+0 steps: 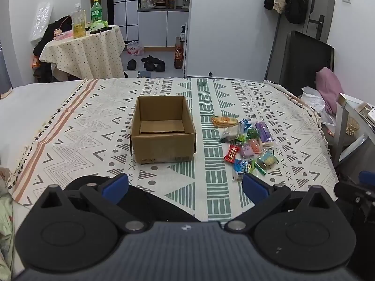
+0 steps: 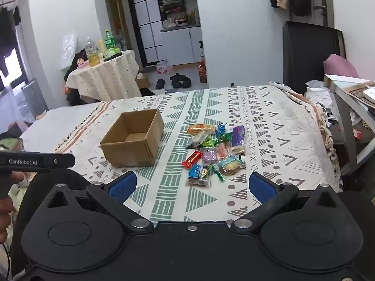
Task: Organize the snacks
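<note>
Both your claws, left claw and right claw, are spread wide and hold nothing. The heap of small colourful wrapped snacks lies just ahead of the right claw, the open brown cardboard box ahead to its left. Pinch one packet at the near edge, clear of its neighbours.

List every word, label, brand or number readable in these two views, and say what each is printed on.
"GenRobot.AI": white lettering on the black body of the left gripper, seen from the right wrist view.
Print on the snack wrappers, including the red wrapper: too small and blurred to read.
Markings low on the cardboard box front: too faint to read.
Labels on the bottles on the round table: blurred, unreadable.
</note>
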